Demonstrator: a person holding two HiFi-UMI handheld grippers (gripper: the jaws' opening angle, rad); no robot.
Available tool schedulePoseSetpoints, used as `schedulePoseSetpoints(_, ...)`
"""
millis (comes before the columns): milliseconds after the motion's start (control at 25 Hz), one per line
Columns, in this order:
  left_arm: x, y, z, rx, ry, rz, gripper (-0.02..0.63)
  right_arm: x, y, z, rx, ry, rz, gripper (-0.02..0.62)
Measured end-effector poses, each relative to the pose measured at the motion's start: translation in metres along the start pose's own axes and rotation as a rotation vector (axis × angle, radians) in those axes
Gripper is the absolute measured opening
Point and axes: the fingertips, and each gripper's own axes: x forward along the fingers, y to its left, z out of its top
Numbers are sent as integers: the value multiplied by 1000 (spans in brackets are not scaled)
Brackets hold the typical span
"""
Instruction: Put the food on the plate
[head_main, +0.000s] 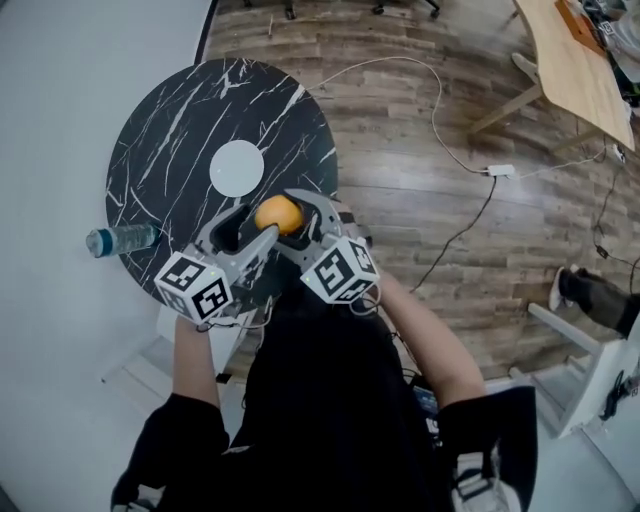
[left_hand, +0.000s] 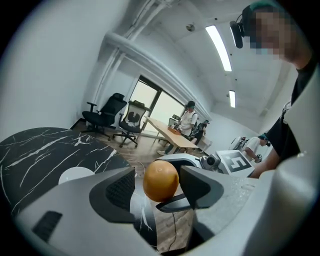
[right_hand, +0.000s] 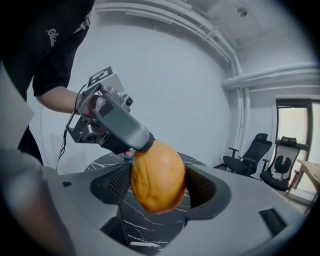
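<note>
Head view: right gripper (head_main: 287, 220) is clamping the orange (head_main: 278, 214) mid-frame, holding it over the near edge of the black marble table (head_main: 180, 120), just below the white plate (head_main: 237, 168). Left gripper (head_main: 248, 226) is sitting wide open. The orange is showing between its jaws, but they aren't gripping it. A water bottle (head_main: 120, 240) is lying at the table's left edge.

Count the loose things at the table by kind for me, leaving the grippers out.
Orange fruit: 1
White plate: 1
Water bottle: 1
Total: 3
</note>
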Motion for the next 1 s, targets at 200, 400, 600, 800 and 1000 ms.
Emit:
schedulePoseSetpoints(200, 2, 23, -5, -28, 14, 14, 267, 28, 2, 2, 12, -10, 29, 330)
schedulePoseSetpoints(400, 1, 47, -9, -51, 25, 44, 267, 50, 4, 0, 27, -9, 43, 330)
schedulePoseSetpoints(600, 3, 58, -11, -55, 45, 35, 256, 62, 3, -2, 47, -9, 43, 330)
schedulePoseSetpoints(800, 6, 60, -8, -31, 43, 43, 249, 63, -3, -3, 66, 1, 14, 330)
schedulePoseSetpoints(1000, 3, 69, 5, -3, 17, 118, 246, 56, -11, 1, 88, -1, -16, 330)
